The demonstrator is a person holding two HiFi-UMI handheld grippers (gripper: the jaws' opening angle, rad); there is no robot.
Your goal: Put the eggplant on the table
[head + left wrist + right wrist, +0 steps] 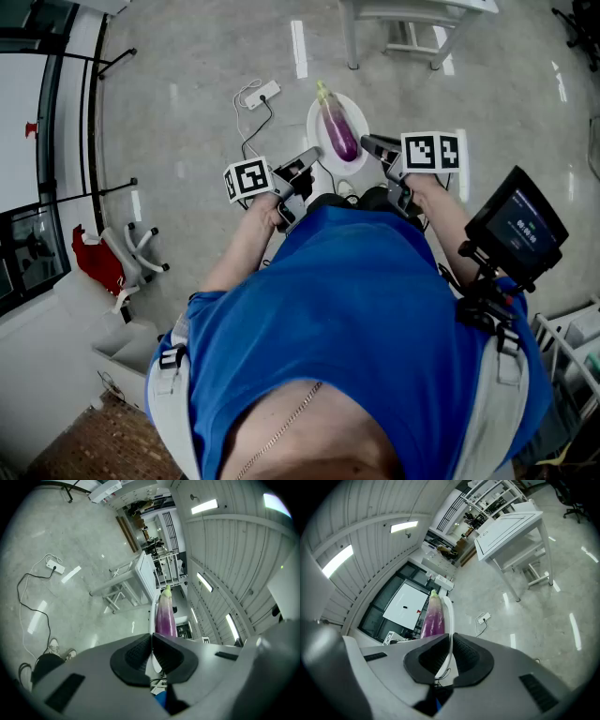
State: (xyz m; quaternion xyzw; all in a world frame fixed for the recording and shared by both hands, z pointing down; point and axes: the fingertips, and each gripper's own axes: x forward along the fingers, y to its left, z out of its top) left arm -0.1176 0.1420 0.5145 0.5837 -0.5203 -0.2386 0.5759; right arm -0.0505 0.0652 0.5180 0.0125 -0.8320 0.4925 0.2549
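Observation:
A purple eggplant (338, 131) with a green stem lies on a white plate (319, 148), which is held in the air over the floor in front of the person. My left gripper (306, 163) pinches the plate's left rim and my right gripper (373, 146) pinches its right rim. In the left gripper view the jaws of the left gripper (151, 641) are shut on the thin plate edge (152, 613), with the eggplant (165, 616) just beyond. The right gripper (450, 644) is likewise shut on the plate rim (449, 613), next to the eggplant (433, 616).
A white table (412, 17) stands ahead on the grey floor; it also shows as a table (511, 534) in the right gripper view. A power strip with cable (262, 94) lies on the floor. A screen device (517, 225) sits at the right, and a red object (97, 262) at the left.

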